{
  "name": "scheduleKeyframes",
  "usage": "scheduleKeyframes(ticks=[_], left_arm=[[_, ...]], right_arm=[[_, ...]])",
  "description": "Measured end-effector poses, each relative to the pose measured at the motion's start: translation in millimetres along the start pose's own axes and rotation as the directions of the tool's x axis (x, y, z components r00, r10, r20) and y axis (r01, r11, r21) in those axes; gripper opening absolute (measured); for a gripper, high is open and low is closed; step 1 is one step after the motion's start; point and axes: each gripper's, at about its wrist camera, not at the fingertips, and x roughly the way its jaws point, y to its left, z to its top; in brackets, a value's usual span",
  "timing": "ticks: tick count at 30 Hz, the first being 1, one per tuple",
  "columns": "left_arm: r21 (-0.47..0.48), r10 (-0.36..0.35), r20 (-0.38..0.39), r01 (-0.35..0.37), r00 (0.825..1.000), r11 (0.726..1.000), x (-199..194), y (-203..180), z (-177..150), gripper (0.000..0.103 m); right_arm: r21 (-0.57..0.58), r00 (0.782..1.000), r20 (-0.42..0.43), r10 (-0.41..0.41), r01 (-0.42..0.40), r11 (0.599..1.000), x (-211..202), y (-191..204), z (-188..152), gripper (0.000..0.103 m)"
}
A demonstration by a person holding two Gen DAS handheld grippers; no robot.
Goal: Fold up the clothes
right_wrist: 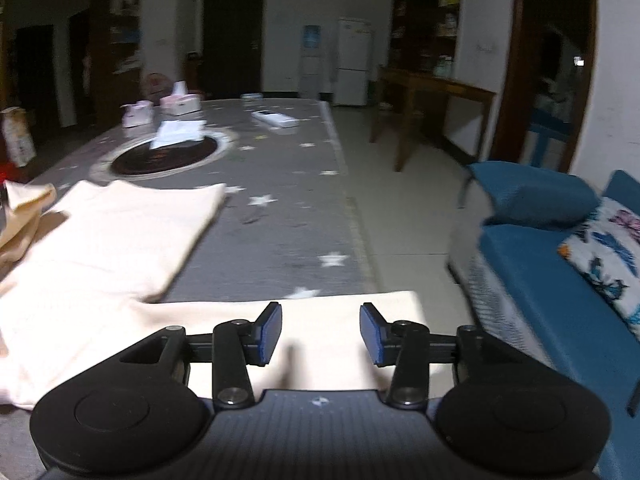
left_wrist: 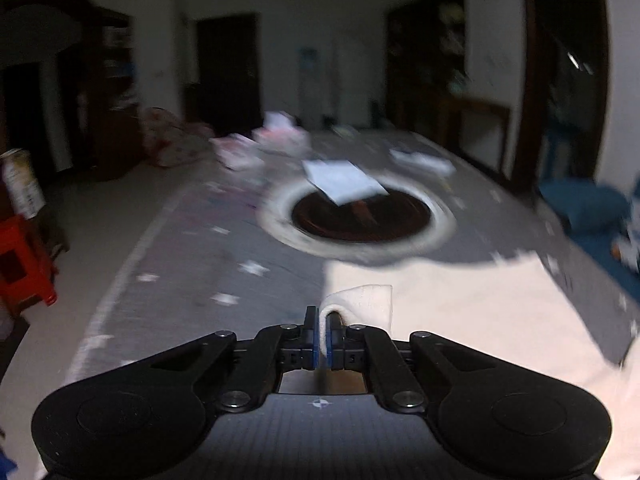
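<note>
Cream cloth garment point(left_wrist: 460, 312), spread flat on a grey star-patterned mat point(left_wrist: 208, 240) on the floor, filling the lower right of the left wrist view. Left hand-held gripper point(left_wrist: 322, 334) clamped on a folded edge of that garment, blue pads pressed together with a small flap of fabric standing up just past the tips. Beyond, blurred: a dark round patch with a pale ring point(left_wrist: 360, 216) on the mat, a white sheet of paper point(left_wrist: 344, 182) lying across its far edge, a red stool point(left_wrist: 24, 264) at far left.

Seen from the right wrist: same cream garment point(right_wrist: 120, 248) stretched across the mat's near left, one strip of it running beneath the right hand-held gripper point(right_wrist: 320, 334). Blue pads point(right_wrist: 269, 334) standing well apart, nothing pinched between them, fabric lying below. Blue sofa point(right_wrist: 560, 280) with a patterned cushion point(right_wrist: 608, 256) at right, wooden table point(right_wrist: 436, 96) behind, white fridge point(right_wrist: 354, 62) against the far wall.
</note>
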Motion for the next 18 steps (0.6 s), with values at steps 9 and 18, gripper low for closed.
scheduleKeyframes(ticks=[9, 18], left_arm=[[-0.139, 0.174, 0.087, -0.161, 0.981, 0.977, -69.0, 84.9, -7.6, 0.003], [-0.175, 0.251, -0.069, -0.260, 0.965, 0.950, -50.1, 112.2, -57.2, 0.003]], right_arm=[[-0.058, 0.992, -0.042, 0.123, -0.125, 0.990, 3.7, 39.0, 1.2, 0.046], [-0.189, 0.921, -0.121, 0.370, -0.387, 0.902, -12.6, 99.5, 3.9, 0.046]])
